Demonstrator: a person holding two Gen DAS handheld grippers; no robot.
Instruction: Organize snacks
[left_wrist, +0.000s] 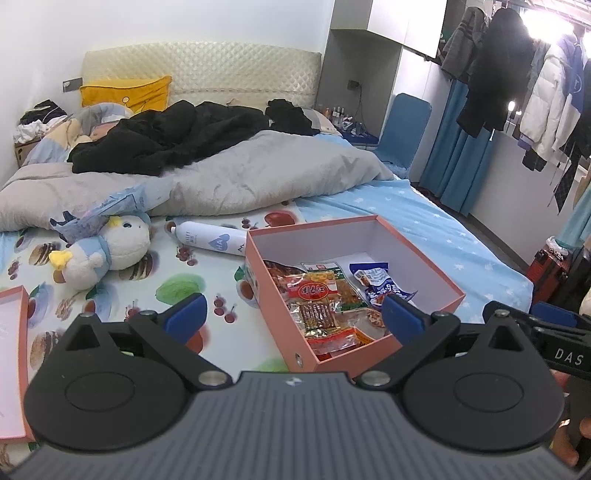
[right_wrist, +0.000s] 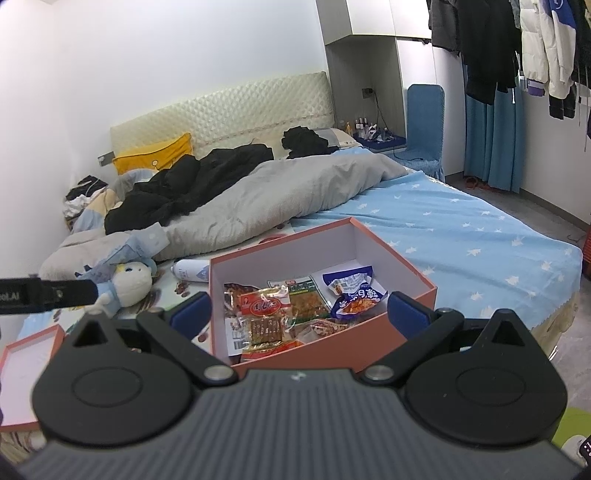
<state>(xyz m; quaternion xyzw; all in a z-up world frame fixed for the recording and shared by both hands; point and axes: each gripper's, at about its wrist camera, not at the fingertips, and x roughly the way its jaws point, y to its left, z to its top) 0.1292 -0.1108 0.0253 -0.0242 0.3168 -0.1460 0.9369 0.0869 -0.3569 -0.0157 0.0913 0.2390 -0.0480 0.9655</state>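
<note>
An open pink box (left_wrist: 424, 254) (right_wrist: 399, 258) sits on the bed and holds several snack packs: a red-labelled pack (left_wrist: 314, 291) (right_wrist: 264, 304), a green pack (left_wrist: 341, 286) (right_wrist: 303, 295) and a blue pack (left_wrist: 380, 282) (right_wrist: 354, 291). My left gripper (left_wrist: 293, 315) is open and empty, hovering above the box's near left corner. My right gripper (right_wrist: 297, 314) is open and empty, hovering above the box's near edge. The box's pink lid (left_wrist: 13, 354) (right_wrist: 26, 373) lies at the left.
A plush toy (left_wrist: 107, 251) (right_wrist: 125, 284) and a white bottle (left_wrist: 210, 238) (right_wrist: 190, 269) lie left of the box. A grey duvet (left_wrist: 236, 177) and black clothes (left_wrist: 166, 136) cover the far bed. A red suitcase (left_wrist: 554, 267) stands right of the bed.
</note>
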